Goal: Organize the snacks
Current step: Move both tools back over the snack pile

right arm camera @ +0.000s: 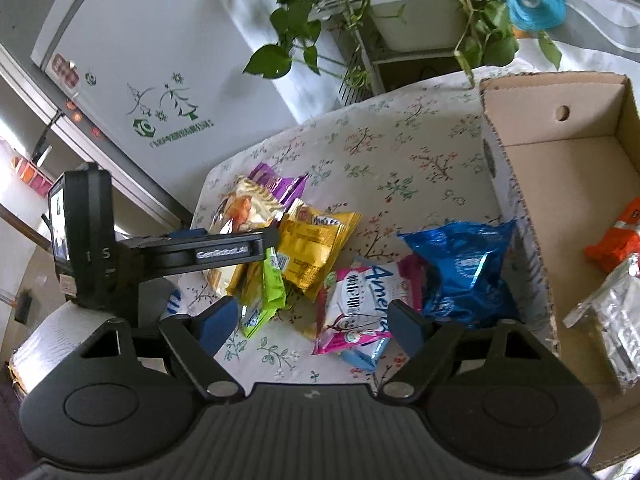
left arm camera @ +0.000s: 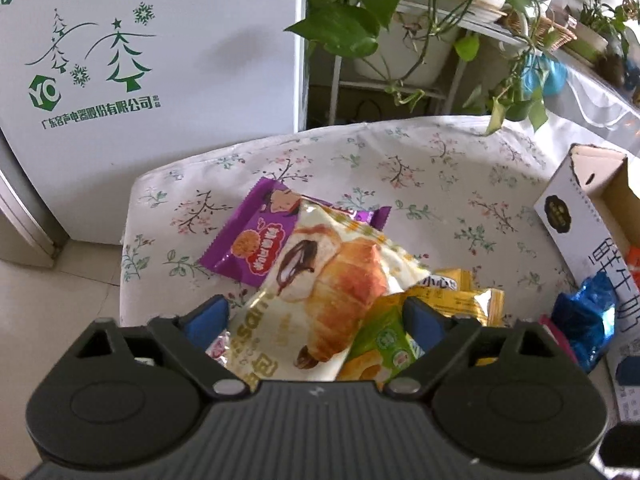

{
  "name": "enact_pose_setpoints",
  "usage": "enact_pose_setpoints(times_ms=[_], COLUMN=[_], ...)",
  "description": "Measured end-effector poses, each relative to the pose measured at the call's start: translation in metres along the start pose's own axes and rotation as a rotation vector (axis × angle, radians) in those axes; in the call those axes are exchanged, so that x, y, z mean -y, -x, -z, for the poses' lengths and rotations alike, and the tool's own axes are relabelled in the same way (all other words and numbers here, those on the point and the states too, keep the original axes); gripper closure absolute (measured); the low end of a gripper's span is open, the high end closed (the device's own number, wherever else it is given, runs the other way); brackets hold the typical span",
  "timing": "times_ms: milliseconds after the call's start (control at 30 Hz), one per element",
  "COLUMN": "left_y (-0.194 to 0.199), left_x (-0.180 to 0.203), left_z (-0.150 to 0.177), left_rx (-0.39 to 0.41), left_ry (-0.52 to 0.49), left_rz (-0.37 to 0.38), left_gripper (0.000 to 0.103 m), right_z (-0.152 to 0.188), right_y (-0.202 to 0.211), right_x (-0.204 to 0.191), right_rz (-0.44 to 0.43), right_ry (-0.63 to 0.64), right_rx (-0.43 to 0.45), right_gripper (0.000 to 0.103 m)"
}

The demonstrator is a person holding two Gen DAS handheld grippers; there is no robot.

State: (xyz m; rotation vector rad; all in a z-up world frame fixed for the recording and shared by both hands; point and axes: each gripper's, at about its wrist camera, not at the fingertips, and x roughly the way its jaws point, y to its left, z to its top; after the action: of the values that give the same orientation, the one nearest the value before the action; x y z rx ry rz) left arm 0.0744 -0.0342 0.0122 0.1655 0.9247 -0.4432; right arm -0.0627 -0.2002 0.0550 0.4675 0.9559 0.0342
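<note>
**Snacks heaped on the floral cloth, box partly filled**

The cardboard box stood open at the right edge of the table. Inside it lay an orange packet and a clear-wrapped silvery pack, both against the right side; the rest of its floor was bare.

The left gripper pointed steeply down over the pile, its blue pads either side of the croissant packet, which lay between the jaws. The jaws stood fairly wide; whether the pads pressed on the wrapper could not be told. Under that packet sat a purple biscuit packet, and beside it a yellow packet and a green one.

The right gripper also angled down, jaws apart, with the pink-and-white packet lying between its fingers, no pad clearly on it. A blue foil bag rested just beside the box wall.

The table wore a white tablecloth printed with small branches. Behind it stood a white fridge with green tree drawings, and a trailing pot plant on a metal rack.
</note>
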Motion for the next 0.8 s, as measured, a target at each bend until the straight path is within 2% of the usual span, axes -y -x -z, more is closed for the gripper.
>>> enact_pose_setpoints(times_ms=[100,233,400,533,600,800], left_y=[0.001,0.007,0.016,0.023,0.023,0.021], left_x=[-0.008,-0.023,-0.037,-0.048,-0.052,-0.060], left_z=[0.000,0.000,0.001,0.001,0.002,0.007], left_rx=[0.000,0.003,0.009,0.012,0.005,-0.024], left_ry=[0.037,0.123,0.208,0.272,0.286,0.330], left_rz=[0.012,0.053,0.082,0.103,0.126,0.129], left_gripper=[0.030,0.037,0.039,0.040,0.040,0.040], right_z=[0.001,0.003,0.008,0.011,0.010,0.005], right_y=[-0.009,-0.025,-0.044,-0.057,-0.061,-0.070], right_x=[-0.007,-0.015,-0.027,-0.041,-0.047,-0.059], right_rz=[0.002,0.014,0.036,0.053,0.062,0.098], right_ry=[0.013,0.031,0.064,0.118,0.141,0.232], right_rx=[-0.015,-0.034,-0.054,-0.049,-0.030,0.055], right_gripper=[0.020,0.027,0.032,0.032,0.032,0.032])
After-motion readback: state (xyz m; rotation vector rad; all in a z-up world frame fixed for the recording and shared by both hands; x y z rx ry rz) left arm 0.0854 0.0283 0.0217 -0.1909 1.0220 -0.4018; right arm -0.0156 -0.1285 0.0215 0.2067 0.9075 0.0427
